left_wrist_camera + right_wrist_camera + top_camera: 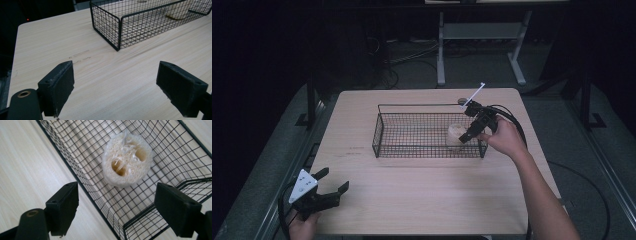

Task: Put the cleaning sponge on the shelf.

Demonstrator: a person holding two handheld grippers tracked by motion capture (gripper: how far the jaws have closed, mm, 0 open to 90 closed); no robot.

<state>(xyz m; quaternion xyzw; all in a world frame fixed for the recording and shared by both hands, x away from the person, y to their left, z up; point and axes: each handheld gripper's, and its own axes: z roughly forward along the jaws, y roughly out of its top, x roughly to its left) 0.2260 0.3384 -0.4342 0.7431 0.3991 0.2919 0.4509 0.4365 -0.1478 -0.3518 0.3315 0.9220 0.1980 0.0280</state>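
- A black wire basket (412, 131) stands near the middle of the pale wooden surface (427, 195), its long side running left to right.
- Inside the basket, at its right end, lies one pale loofah sponge (455, 135); the other cells of the basket floor look bare.
- The right tongs (468, 136) hang just over the basket's right end, tilted down toward the sponge, with the right hand (504, 137) gripping from outside the basket's right wall.
- Their jaws stand wide apart and hold nothing; the sponge sits below and between them, not touched.
- The left tongs (332, 182) rest low at the near left corner of the surface, well apart from the basket, pointing roughly toward it, also wide and empty.
- The right gripper view looks straight down on the sponge (127, 158), showing its fibrous rim and two hollow holes through the basket's mesh (175, 152).
- The left gripper view shows the basket's near left corner (118, 37) from low down, with the sponge (178, 10) only partly seen at the far end.
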